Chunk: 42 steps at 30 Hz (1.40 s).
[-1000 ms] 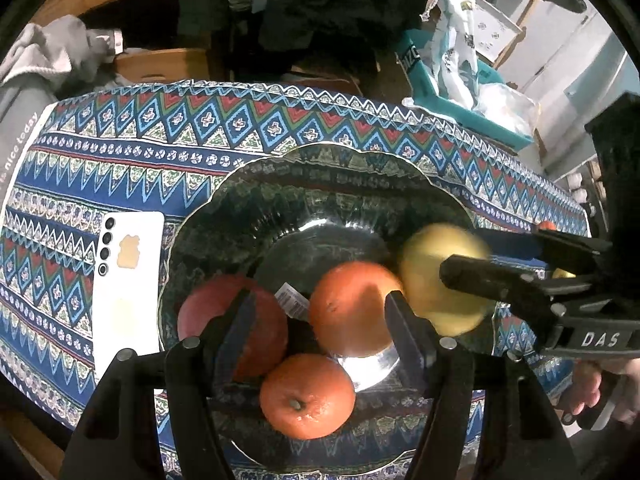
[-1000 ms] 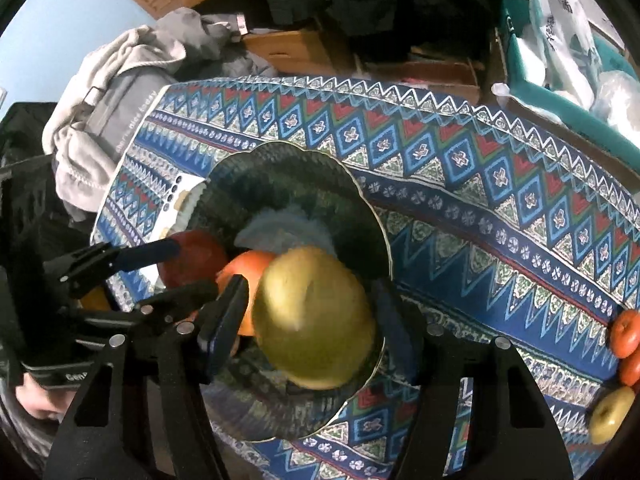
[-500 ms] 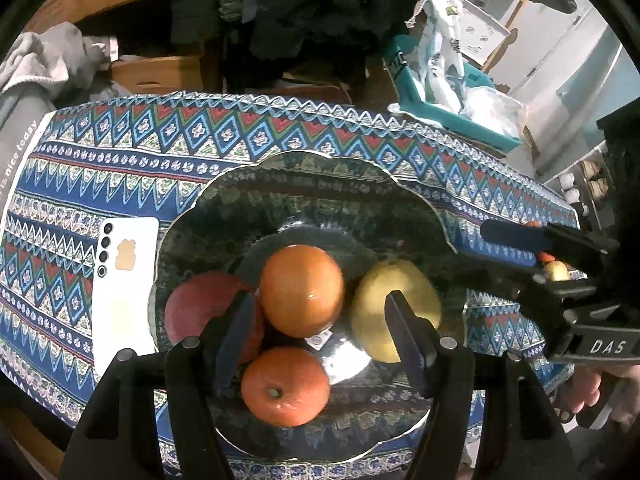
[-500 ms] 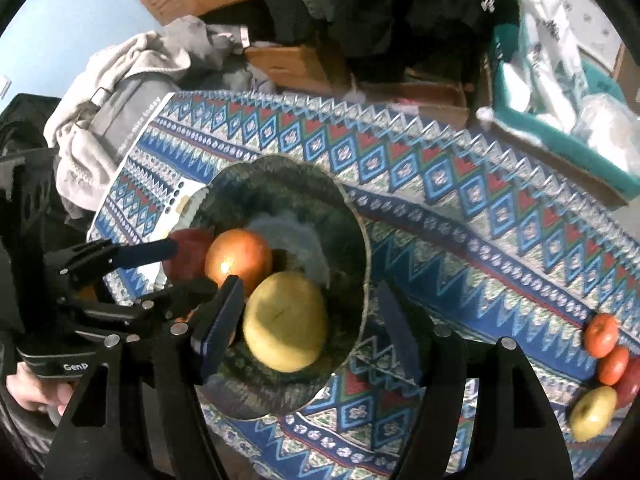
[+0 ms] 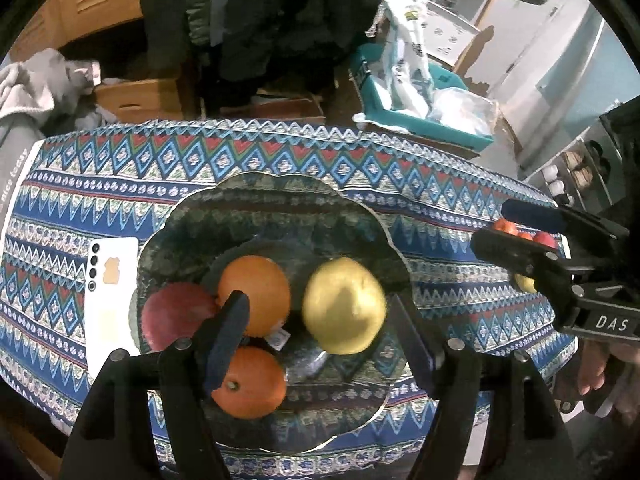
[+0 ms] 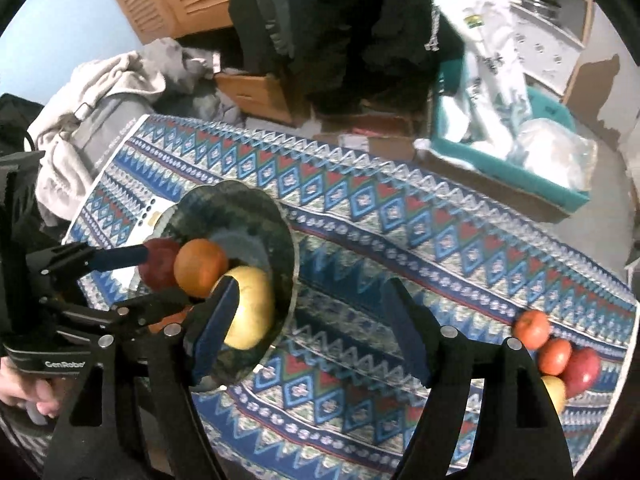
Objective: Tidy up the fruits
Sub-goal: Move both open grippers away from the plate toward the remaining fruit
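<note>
The round yellow-green apple (image 5: pixel 344 306) lies in the dark scalloped glass bowl (image 5: pixel 280 196), right of two oranges. Both black grippers (left (image 5: pixel 320 332), right (image 6: pixel 310 326)) have just been opening, released, nothing between them.

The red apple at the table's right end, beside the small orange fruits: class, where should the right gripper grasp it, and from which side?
Grip the red apple across its round middle, from above: neighbouring fruits crowd its sides, leaving only the top free.

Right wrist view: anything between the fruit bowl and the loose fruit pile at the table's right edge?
Nothing: bare patterned tablecloth between bowl and fruit pile, seen in the right wrist view.
</note>
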### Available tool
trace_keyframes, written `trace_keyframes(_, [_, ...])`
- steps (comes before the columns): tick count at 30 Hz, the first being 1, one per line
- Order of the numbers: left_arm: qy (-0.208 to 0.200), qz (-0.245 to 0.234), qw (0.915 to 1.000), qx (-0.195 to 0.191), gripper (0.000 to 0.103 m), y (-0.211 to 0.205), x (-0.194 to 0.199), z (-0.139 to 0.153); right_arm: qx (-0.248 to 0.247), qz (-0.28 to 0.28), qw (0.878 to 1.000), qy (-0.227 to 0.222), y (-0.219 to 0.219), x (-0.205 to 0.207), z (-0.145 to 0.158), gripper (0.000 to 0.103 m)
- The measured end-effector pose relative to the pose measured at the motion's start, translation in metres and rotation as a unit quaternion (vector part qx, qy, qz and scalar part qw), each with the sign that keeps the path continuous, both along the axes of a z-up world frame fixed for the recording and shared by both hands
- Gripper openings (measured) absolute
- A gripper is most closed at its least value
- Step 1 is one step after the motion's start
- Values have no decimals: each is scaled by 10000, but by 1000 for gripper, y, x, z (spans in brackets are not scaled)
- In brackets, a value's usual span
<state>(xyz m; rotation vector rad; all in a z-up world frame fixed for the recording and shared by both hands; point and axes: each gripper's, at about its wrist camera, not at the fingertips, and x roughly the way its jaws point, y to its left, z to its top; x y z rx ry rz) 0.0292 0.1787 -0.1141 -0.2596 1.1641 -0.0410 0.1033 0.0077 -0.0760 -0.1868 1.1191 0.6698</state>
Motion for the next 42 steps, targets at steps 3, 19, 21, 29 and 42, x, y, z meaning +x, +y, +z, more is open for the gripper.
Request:
trace_keyframes(3, [-21,-100,9999,2,75,-10,1,4,0,-104,9999,-47,-12,0,5,75])
trace_keyframes(19, [-244,-535,9981,155,79,-62,5,26,-135,-591,9976,-325,-84,-1,19,76])
trace_keyframes(21, [-246,-588,9978,175,79,-68,6,27,-142,-631,9973,-353,-92,-2,21,76])
trace_keyframes(29, [-312,-826,9957,281,79,-100,13,34,-228,-826,9953,-456,-131,-3,26,76])
trace_keyframes(42, [-321,-1215,9907,515,80,-148,27,35,-218,-1356,9897,-407,-200,4,23,77])
